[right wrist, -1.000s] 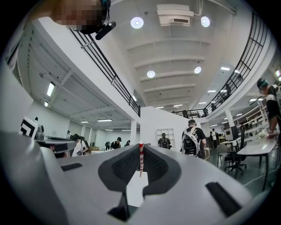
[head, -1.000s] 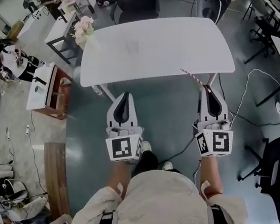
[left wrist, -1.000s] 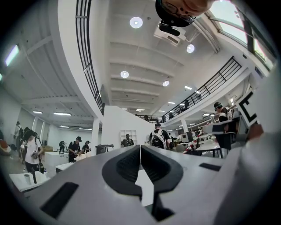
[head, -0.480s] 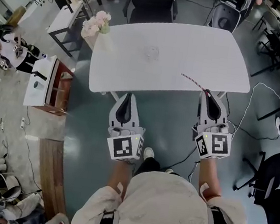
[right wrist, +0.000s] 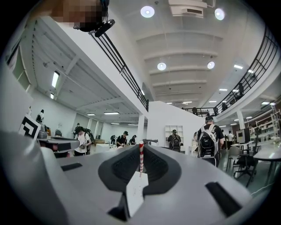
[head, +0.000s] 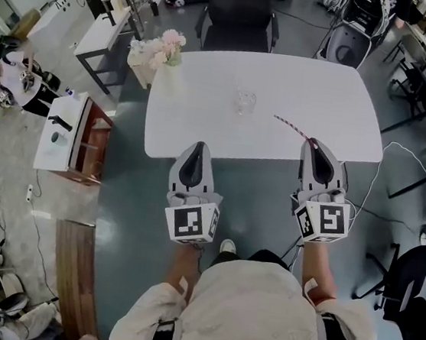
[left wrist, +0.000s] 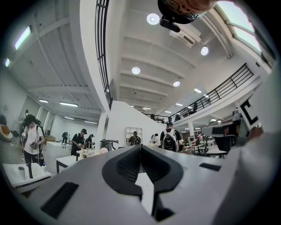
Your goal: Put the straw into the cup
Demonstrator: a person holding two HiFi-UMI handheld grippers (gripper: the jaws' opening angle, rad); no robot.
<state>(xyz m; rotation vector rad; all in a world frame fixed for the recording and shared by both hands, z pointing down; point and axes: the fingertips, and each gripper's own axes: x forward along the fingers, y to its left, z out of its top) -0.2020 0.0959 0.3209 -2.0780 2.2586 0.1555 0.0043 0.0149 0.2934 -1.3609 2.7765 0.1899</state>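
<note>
The thin red-and-white striped straw [head: 291, 127] is pinched in the right gripper [head: 313, 143] and slants toward ten o'clock. The clear glass cup [head: 245, 100] stands on the white table [head: 190, 109], at ten o'clock from the straw tip. The left gripper [head: 197, 148] is pressed together and empty. If the slanted tip is driven against the rim, the unsteadied cup may be tipped.

Cup [head: 244, 101] near desk [head: 194, 132] ctr; flower vase [head: 166, 71] far-L corner, apparently on desk; chair [head: 239, 11] behind; straw [head: 289, 125] over desk, R of cup.

Table [head: 314, 101] w/ cup [head: 245, 100], maybe vase [head: 167, 81]
</note>
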